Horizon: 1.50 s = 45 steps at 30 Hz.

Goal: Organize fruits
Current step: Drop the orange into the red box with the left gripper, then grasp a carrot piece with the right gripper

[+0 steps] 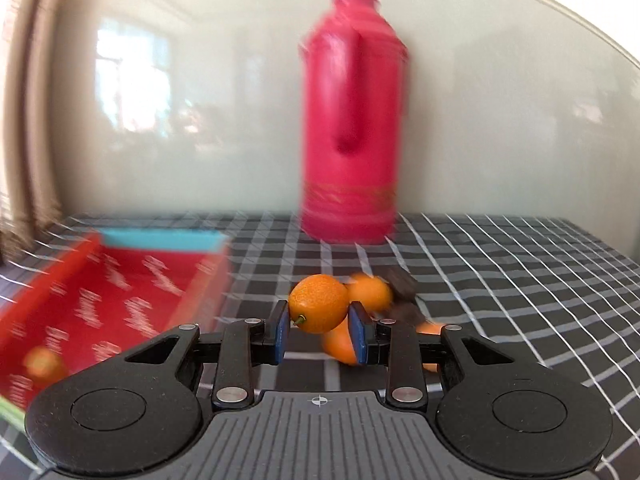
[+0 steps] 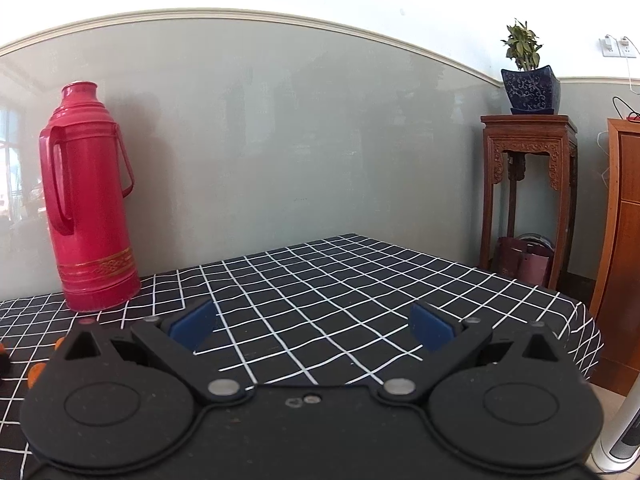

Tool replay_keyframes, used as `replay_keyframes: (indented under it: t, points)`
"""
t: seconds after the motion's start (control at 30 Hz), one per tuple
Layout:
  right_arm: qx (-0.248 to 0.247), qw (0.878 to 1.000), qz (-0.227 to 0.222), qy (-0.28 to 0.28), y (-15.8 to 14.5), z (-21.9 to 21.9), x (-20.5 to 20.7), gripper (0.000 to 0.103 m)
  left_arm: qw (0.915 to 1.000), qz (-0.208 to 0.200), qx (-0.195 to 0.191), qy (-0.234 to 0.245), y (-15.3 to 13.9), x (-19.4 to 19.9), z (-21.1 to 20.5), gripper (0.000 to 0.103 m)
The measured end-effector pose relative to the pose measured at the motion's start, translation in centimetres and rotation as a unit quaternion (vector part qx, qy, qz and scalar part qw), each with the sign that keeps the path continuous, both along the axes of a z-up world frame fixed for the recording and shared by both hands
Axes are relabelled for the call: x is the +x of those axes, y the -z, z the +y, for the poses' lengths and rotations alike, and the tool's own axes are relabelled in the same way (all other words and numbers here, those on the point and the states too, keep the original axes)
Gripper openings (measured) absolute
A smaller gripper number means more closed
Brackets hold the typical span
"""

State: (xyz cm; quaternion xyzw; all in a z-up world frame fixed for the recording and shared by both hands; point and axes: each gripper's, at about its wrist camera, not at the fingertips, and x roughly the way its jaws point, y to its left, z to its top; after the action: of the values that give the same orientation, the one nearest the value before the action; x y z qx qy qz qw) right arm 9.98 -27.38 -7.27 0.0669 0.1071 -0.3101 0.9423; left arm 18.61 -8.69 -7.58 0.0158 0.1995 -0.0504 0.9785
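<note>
Left gripper (image 1: 319,327) — its blue pads (image 1: 282,334) pinch a small orange (image 1: 319,303) from both sides, the fruit held clear above the checked tablecloth (image 1: 500,280); a short green stem shows at its lower left. Behind and below the held fruit lie more oranges (image 1: 370,291) on the cloth, partly hidden by the fingers, with a dark object among them too blurred to identify. To the left sits a red tray (image 1: 120,300) with a blue far end; one orange (image 1: 42,364) lies in its near corner. A red thermos (image 1: 352,140) stands upright at the back of the table against the grey-green wall. Right gripper (image 2: 314,326) — fingers spread wide, nothing between them, poised over bare cloth. In the right wrist view the thermos (image 2: 90,200) stands far left, and orange fruit (image 2: 38,372) peeks out at the left edge. A potted plant (image 2: 528,80) tops a carved wooden stand (image 2: 528,192) beyond the table.
</note>
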Motion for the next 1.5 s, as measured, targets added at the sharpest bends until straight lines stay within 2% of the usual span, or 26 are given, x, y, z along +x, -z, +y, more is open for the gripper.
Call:
replay_keyframes:
  t: [0.13,0.33,0.63,0.67,0.73,0.77,0.8,0.93,1.33,1.5]
  points:
    - [-0.003,1.0,0.003,-0.019,0.1,1.3,0.5,0.097,0.9983,-0.011,0.012,-0.055,-0.8,-0.3,3.5,0.032]
    - [-0.008,0.999,0.007,-0.046,0.1,3.5,1.4,0.097,0.9904,0.036,0.005,-0.133,-0.6,0.7,9.3,0.032]
    - [-0.007,0.995,0.016,-0.098,0.2,6.4,2.9,0.097,0.9796,0.099,-0.007,-0.174,0.5,1.8,13.1,0.032]
    - [-0.008,0.995,0.016,-0.103,0.2,6.7,3.0,0.097,0.9785,0.102,-0.011,-0.179,0.5,1.8,13.5,0.036]
    - [-0.009,0.994,0.017,-0.111,0.1,7.2,3.2,0.097,0.9785,0.097,-0.022,-0.18,0.2,1.4,14.1,0.057]
    - [-0.009,0.993,0.017,-0.114,0.1,7.4,3.3,0.097,0.9777,0.088,-0.015,-0.19,0.0,1.0,14.2,0.079]
    - [-0.008,0.993,0.017,-0.116,0.1,7.6,3.3,0.097,0.9766,0.076,-0.005,-0.201,-0.3,0.5,14.3,0.094]
    - [-0.003,0.991,0.017,-0.133,0.0,8.4,3.8,0.097,0.9769,0.041,-0.006,-0.209,-1.3,-0.9,15.1,0.096]
    - [-0.002,0.98,0.051,-0.195,0.8,11.4,6.2,0.097,0.9609,0.028,-0.022,-0.275,-1.5,-2.6,20.4,0.103]
    - [0.026,0.975,0.074,-0.208,1.4,11.0,7.7,0.097,0.9566,0.029,-0.026,-0.289,-1.4,-3.0,22.2,0.103]
